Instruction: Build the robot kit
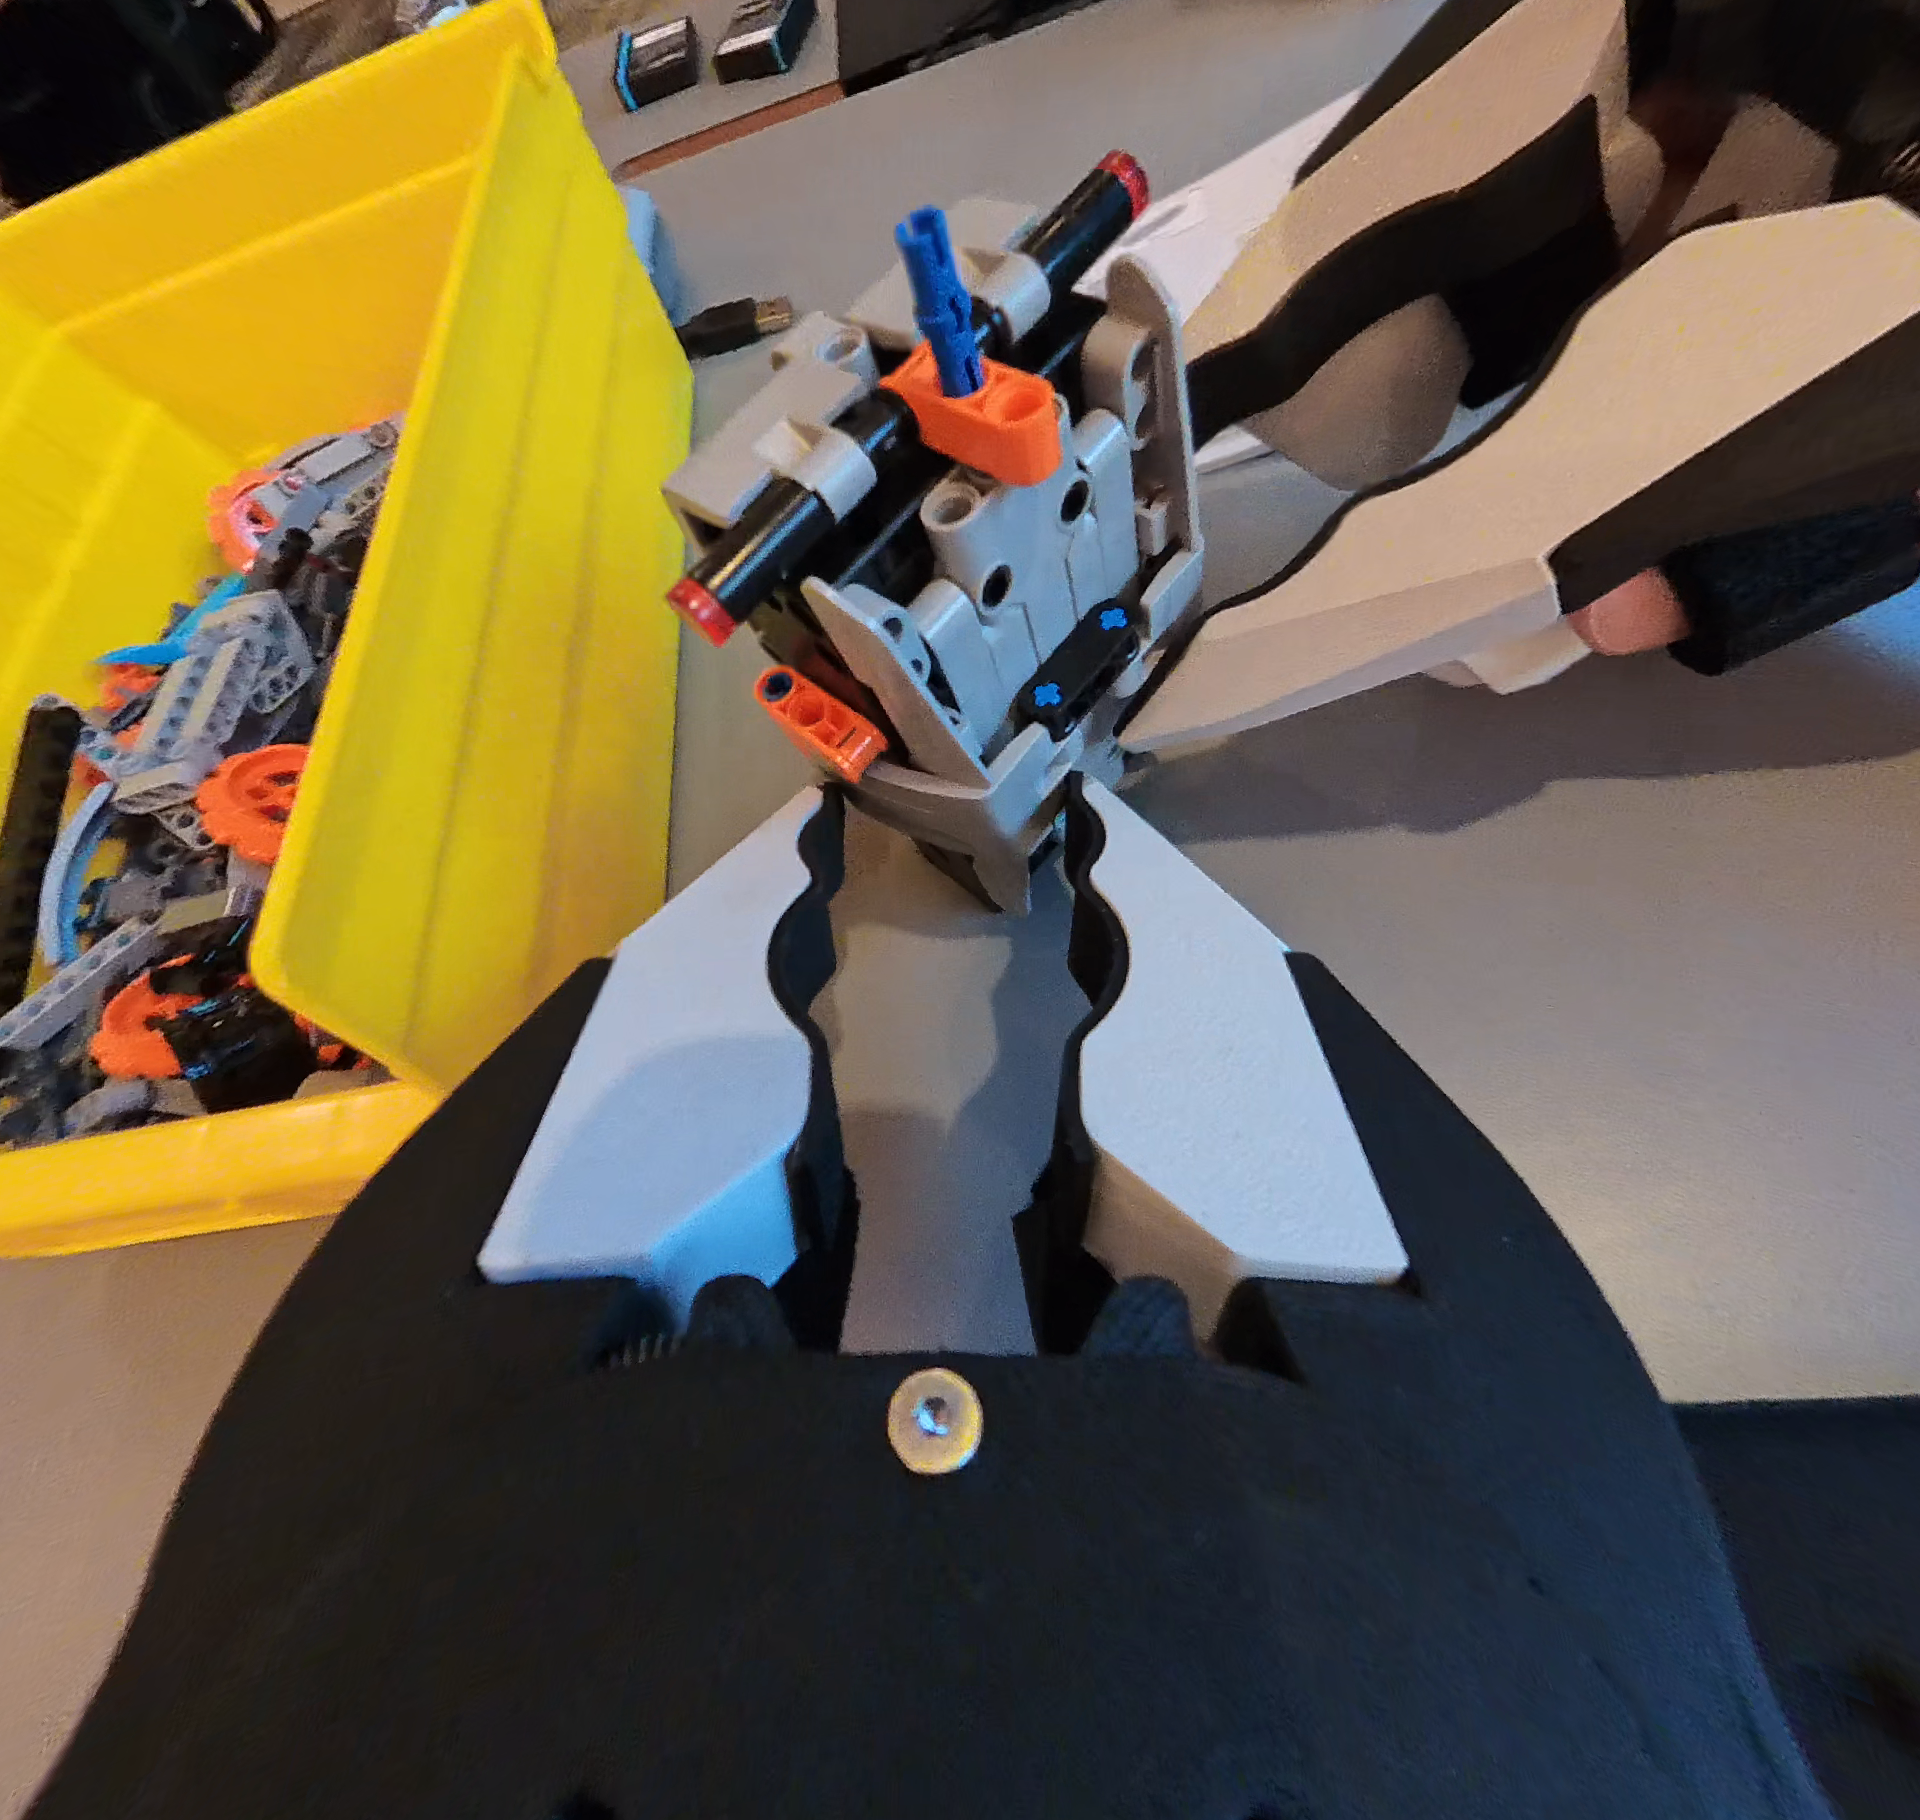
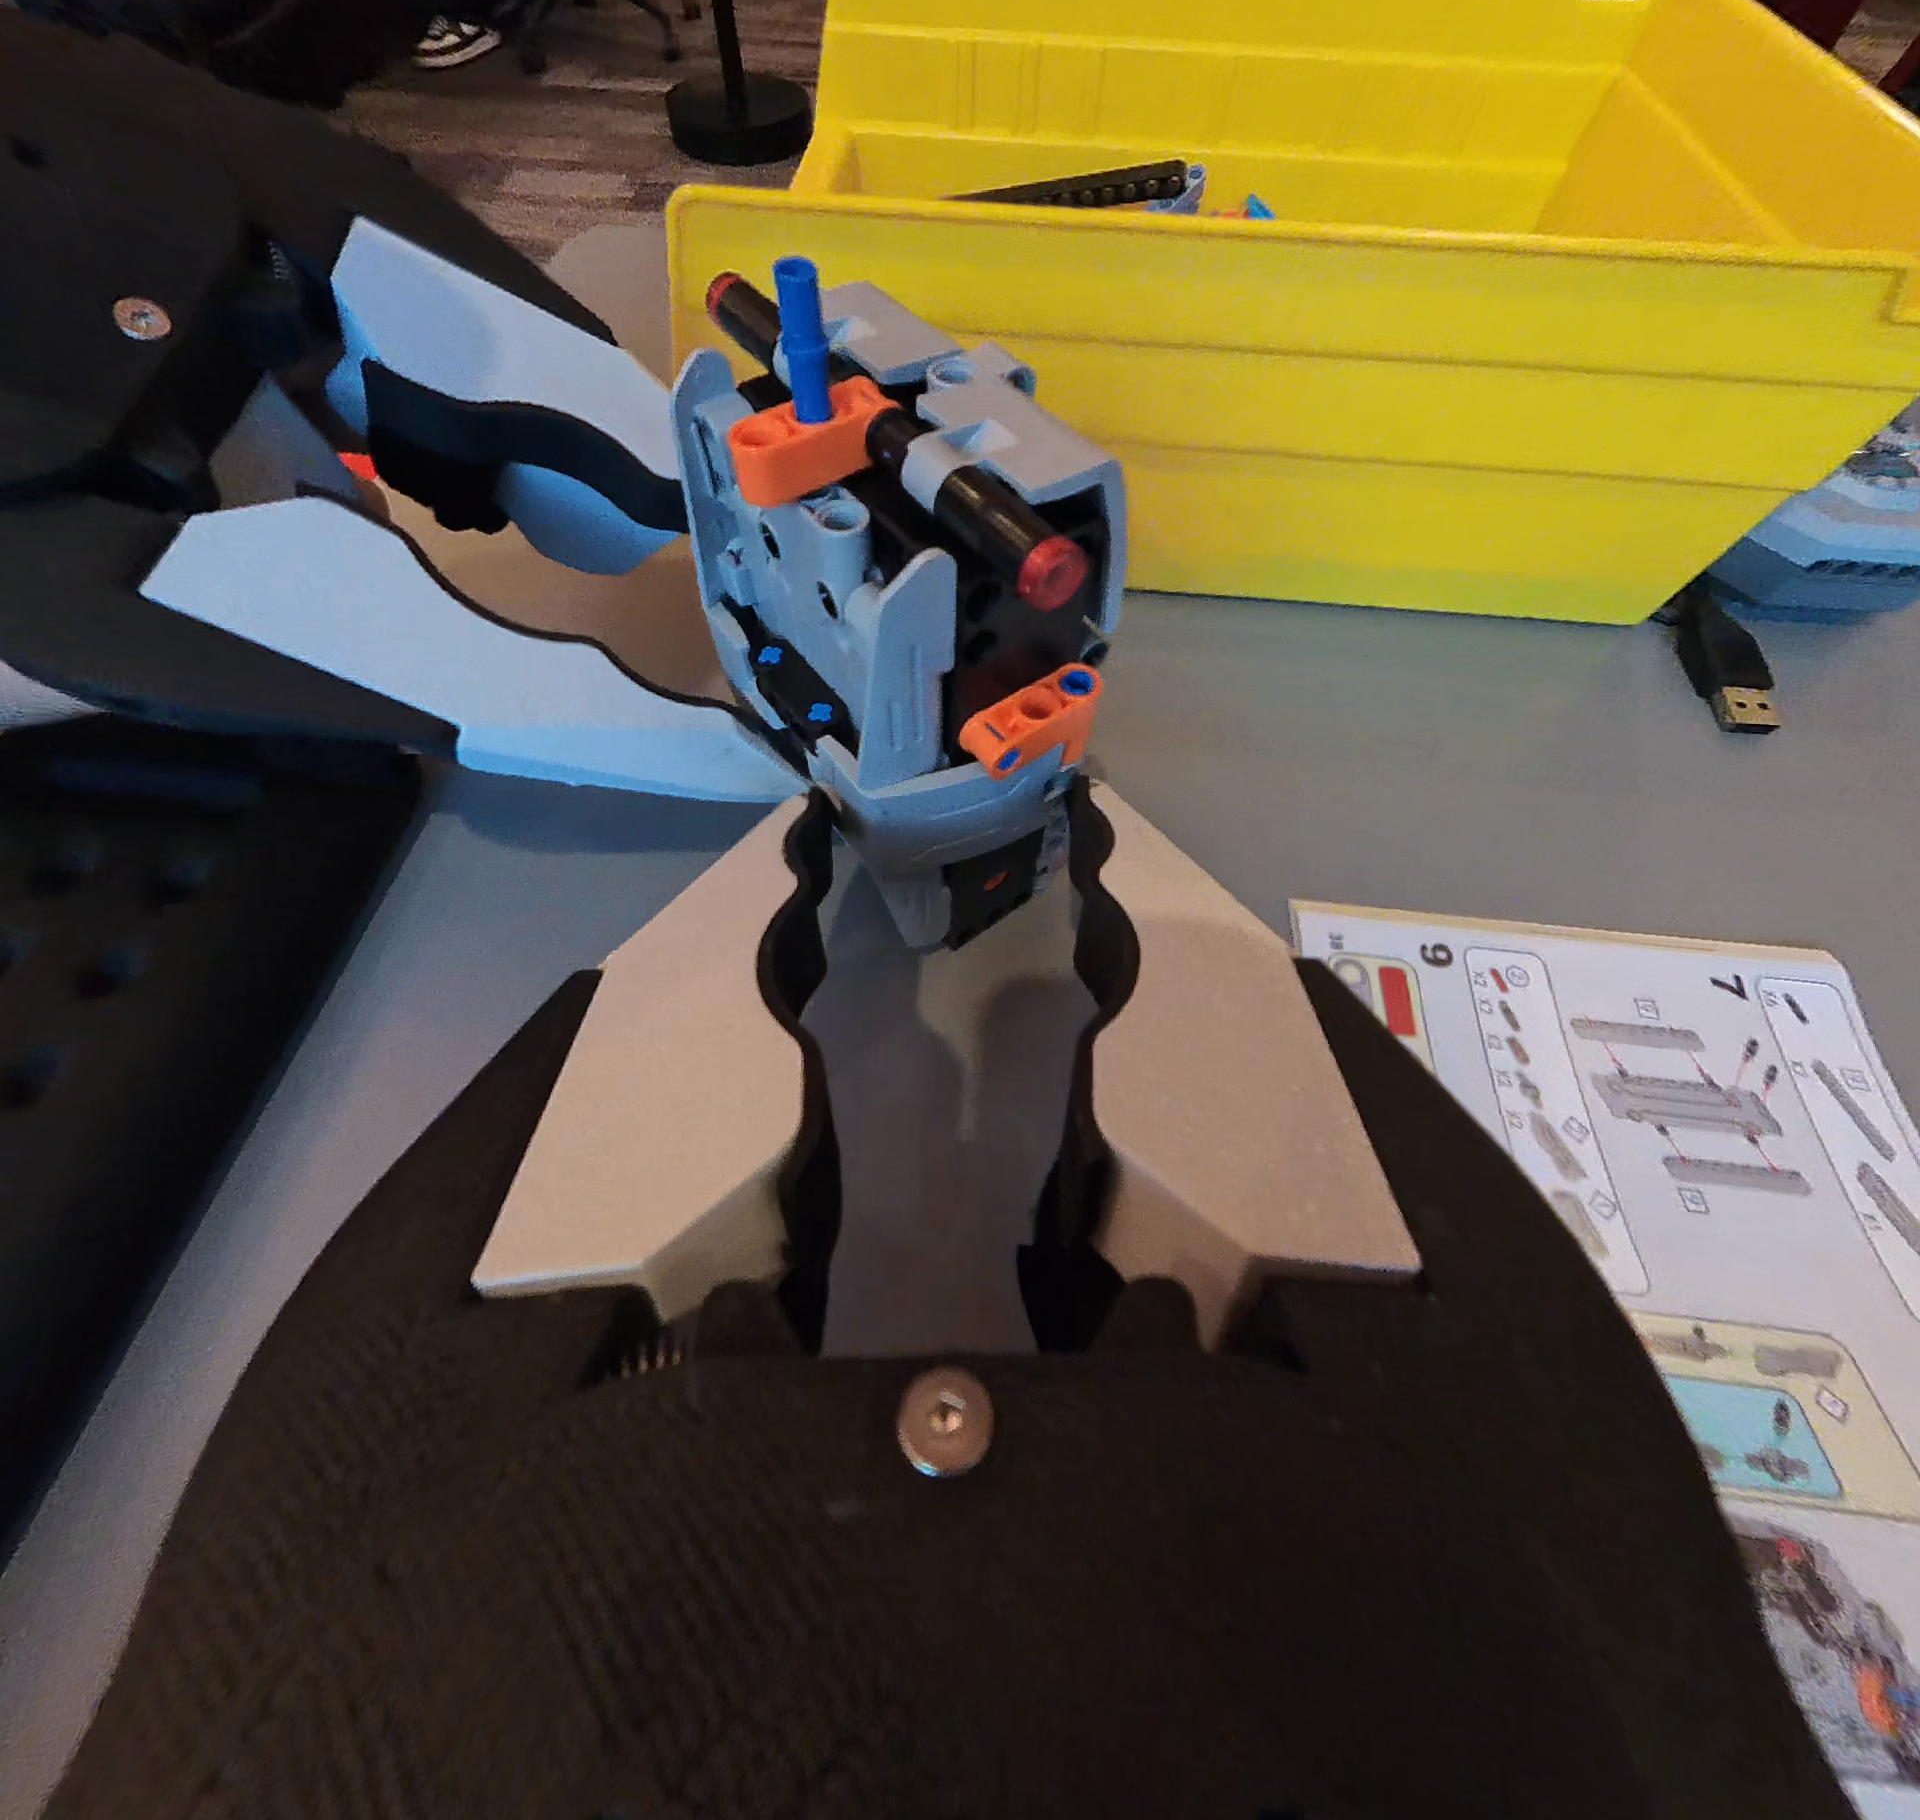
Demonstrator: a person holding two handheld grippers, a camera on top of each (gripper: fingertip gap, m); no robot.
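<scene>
A grey building-brick assembly (image 1: 1018,565) is held above the grey table (image 1: 1455,1043) by both grippers. It carries a black axle with red ends (image 1: 769,555), an orange connector (image 1: 987,414) and a blue pin (image 1: 940,305) that stands up from the connector. My left gripper (image 1: 951,804) is shut on the assembly's lower end. My right gripper (image 1: 1164,565) comes in from the right and clamps its side. In the right wrist view the right gripper (image 2: 945,804) grips the assembly (image 2: 831,565) from below, and the left gripper (image 2: 727,648) grips it from the left.
A yellow bin (image 1: 468,627) with several loose grey, orange and black pieces (image 1: 177,762) stands just left of the assembly; it is behind it in the right wrist view (image 2: 1351,420). A printed instruction sheet (image 2: 1662,1147) and a USB plug (image 2: 1730,690) lie on the table. About 20 centimeters separates my right fingertips from the USB plug (image 2: 1730,690). It is also in sight in the left wrist view (image 1: 752,321).
</scene>
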